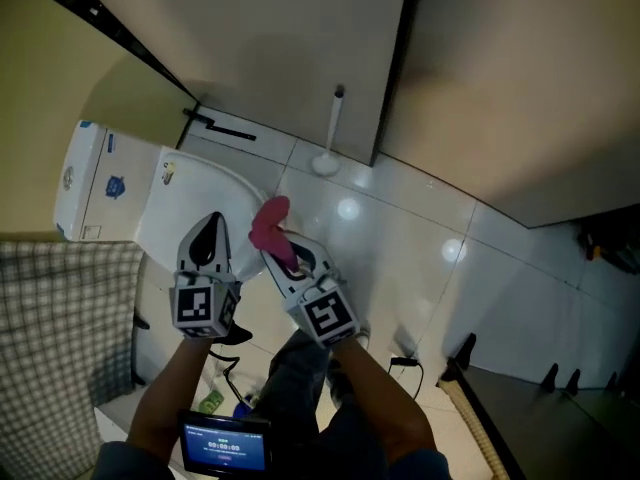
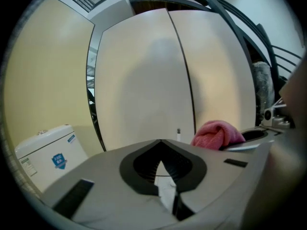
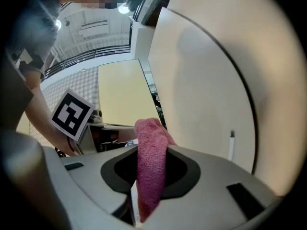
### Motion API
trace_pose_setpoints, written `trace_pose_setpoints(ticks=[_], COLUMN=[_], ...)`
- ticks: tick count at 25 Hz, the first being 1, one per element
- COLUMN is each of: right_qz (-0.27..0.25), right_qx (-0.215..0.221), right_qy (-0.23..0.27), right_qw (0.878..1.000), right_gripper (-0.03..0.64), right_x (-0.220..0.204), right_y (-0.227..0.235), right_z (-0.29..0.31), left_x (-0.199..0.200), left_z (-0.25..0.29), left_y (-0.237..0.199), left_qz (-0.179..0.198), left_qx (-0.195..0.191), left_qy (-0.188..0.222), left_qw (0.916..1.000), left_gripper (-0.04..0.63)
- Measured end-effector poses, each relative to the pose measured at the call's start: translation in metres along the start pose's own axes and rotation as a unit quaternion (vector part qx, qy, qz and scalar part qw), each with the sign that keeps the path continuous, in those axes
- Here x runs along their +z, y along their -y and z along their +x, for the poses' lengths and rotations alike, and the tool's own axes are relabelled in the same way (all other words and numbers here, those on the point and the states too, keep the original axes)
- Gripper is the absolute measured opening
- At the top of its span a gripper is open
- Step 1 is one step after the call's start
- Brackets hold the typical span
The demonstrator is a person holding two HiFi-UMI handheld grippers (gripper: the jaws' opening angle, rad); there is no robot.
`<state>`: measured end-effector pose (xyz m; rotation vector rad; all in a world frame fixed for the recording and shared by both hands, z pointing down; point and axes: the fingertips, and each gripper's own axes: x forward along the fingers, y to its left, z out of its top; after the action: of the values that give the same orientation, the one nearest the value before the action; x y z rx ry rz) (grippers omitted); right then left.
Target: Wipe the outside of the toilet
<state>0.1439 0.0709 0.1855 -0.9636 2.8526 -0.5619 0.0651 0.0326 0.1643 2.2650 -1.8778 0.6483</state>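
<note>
One illegible blue tank label point(image 1: 116, 185); pink cloth point(image 1: 269, 221) in right tongs point(image 1: 278, 258)

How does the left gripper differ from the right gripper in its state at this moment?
The right gripper grips a pink cloth between its jaws, while the left gripper holds nothing. The left gripper's jaws meet at their tips; the right gripper's jaws are kept apart by the pink cloth. Both are grey and are held side by side near the toilet.

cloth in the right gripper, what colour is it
Pink; the fluffy terry cloth shows best in the right gripper view.
</note>
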Motion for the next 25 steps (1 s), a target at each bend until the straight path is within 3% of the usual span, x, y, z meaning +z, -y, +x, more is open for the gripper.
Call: trace_pose_setpoints(ticks=[6,15,21,25], right_qz=[0.076,0.095,0.079,0.071], right_qx=[-0.078,-0.111,-0.105,-0.079], right_qy=[0.018,0.054,0.099,0.104], right_qw=[0.994,0.988,0.986,0.989], right_gripper=[0.091,0.091,0.091,0.091], right_x=[-0.065,-0.221,-0.288,-0.320], right_y=[0.013,0.040,0.070,0.064], right_z=[-0.041,-0.012,0.028,0.062], left_x=[-0.063,-0.196,-0.280,-0.322], left_z=[-0.023,-0.024,-0.013,-0.010], left_y=[0.051,0.137,0.134,0.110], left_qz=[0.038,0.055,0.043,0.060], left_qx=[-0.062,-0.192,-0.194,-0.182], left_qy=[-0.035,-0.021,-0.020,-0.022], left_qw=[0.9968,0.9797,0.9799,0.9813], left_gripper=[0.006,0.006,0.005,0.006])
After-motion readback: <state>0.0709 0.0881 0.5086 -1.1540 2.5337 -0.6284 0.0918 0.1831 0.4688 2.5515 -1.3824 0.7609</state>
